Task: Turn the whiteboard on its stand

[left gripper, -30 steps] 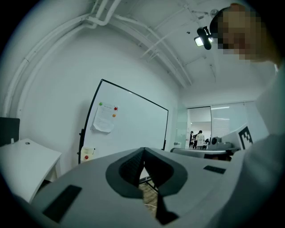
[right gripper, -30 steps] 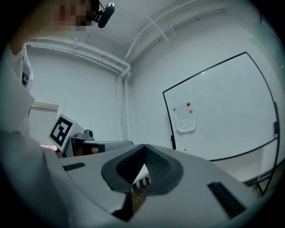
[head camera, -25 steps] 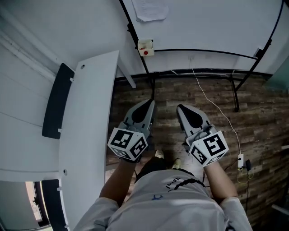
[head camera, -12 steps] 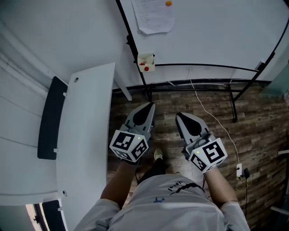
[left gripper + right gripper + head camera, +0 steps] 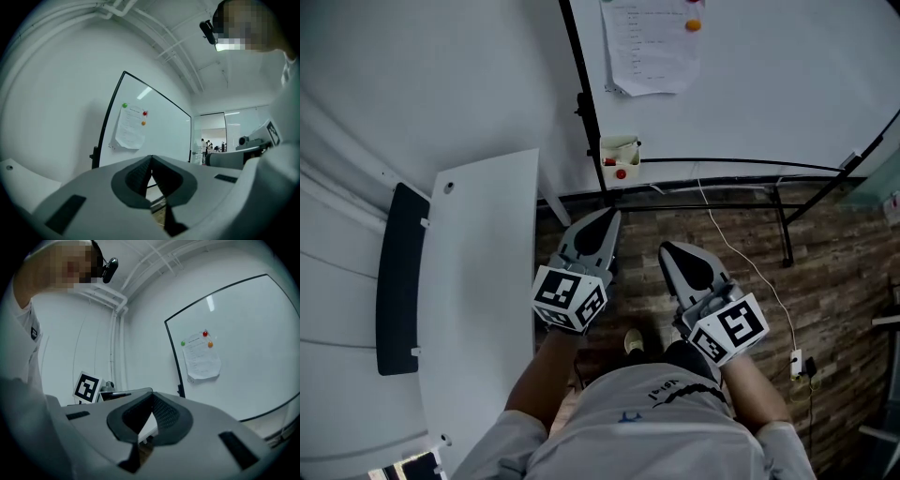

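Whiteboard [image 5: 787, 84] stands ahead on its black stand [image 5: 582, 101], well apart from the left claw [image 5: 607, 217] and right claw [image 5: 668, 249], both closed and empty; step closer, open them, grip the frame edge, probably near its pivot.

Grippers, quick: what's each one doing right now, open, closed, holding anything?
Left gripper: closed, holding nothing.
Right gripper: closed, holding nothing.
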`<act>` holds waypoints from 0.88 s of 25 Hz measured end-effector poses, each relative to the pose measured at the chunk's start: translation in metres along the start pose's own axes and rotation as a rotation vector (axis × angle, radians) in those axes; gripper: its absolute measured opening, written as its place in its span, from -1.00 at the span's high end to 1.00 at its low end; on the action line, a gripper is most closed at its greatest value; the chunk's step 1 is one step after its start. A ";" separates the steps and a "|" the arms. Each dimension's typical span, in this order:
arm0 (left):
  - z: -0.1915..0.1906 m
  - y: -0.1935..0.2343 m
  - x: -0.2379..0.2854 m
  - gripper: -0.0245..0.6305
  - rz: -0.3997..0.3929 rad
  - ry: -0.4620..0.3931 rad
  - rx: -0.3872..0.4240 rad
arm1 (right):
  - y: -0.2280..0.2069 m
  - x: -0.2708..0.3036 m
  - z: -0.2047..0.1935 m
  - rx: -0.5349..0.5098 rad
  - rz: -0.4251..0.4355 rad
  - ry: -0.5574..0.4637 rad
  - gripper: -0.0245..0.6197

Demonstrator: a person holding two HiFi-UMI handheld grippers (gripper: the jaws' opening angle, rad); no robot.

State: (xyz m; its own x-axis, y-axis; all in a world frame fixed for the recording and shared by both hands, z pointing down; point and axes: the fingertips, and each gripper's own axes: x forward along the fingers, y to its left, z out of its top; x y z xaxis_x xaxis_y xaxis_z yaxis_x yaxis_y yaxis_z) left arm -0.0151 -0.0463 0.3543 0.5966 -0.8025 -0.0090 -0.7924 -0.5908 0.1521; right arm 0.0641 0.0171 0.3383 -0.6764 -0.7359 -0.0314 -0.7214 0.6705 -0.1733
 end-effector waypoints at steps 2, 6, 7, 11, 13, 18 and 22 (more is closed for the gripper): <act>0.000 0.018 0.008 0.89 0.004 0.002 -0.002 | -0.005 0.018 -0.001 -0.002 -0.002 0.009 0.89; -0.006 0.048 0.026 0.89 0.014 0.018 -0.006 | -0.018 0.051 -0.001 -0.002 0.005 0.016 0.89; -0.007 0.055 0.032 0.89 0.018 0.020 -0.006 | -0.022 0.059 -0.001 0.000 0.011 0.018 0.89; -0.013 0.085 0.058 0.89 0.026 0.020 0.013 | -0.043 0.094 -0.005 0.006 0.033 0.016 0.89; -0.019 0.101 0.067 0.89 0.030 0.030 0.023 | -0.049 0.111 -0.009 0.016 0.056 0.019 0.89; -0.017 0.141 0.105 0.89 0.028 0.033 0.058 | -0.076 0.163 0.000 0.023 0.131 0.020 0.89; -0.012 0.179 0.136 0.87 0.045 0.012 0.074 | -0.095 0.205 0.004 0.010 0.201 0.030 0.89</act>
State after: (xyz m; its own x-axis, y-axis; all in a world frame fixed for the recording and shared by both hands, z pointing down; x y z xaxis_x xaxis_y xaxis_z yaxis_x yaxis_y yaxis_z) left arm -0.0742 -0.2601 0.3920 0.5615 -0.8274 0.0084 -0.8252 -0.5592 0.0790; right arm -0.0054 -0.1984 0.3448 -0.8108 -0.5841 -0.0372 -0.5700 0.8026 -0.1758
